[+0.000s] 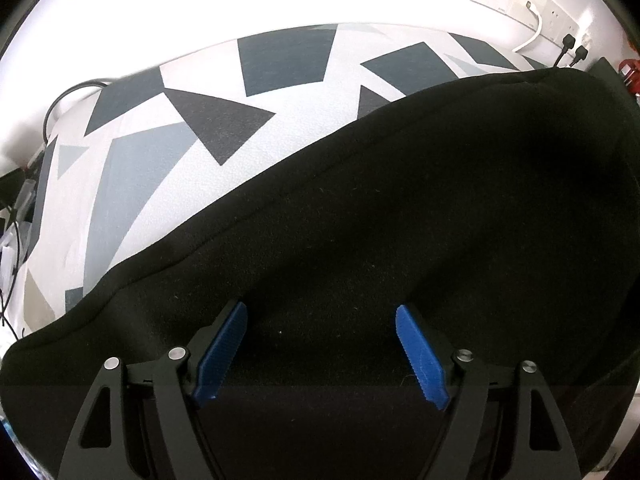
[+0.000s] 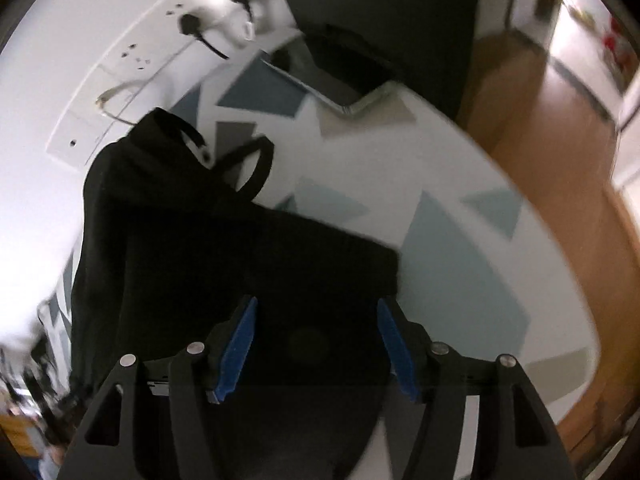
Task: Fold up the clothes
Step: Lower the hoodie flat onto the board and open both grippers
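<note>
Black fabric, one garment (image 2: 224, 248), lies spread on the surface (image 2: 460, 208) with its grey and blue triangle print. In the right wrist view its long axis runs from beneath the claw up towards the wall sockets (image 2: 188, 24), two strap loops at that far end. The right claw (image 2: 316, 344) hangs over its near end, blue pads wide apart, nothing between them. The left claw (image 1: 320, 352) stands wide open over the same cloth, gripping nothing.
</note>
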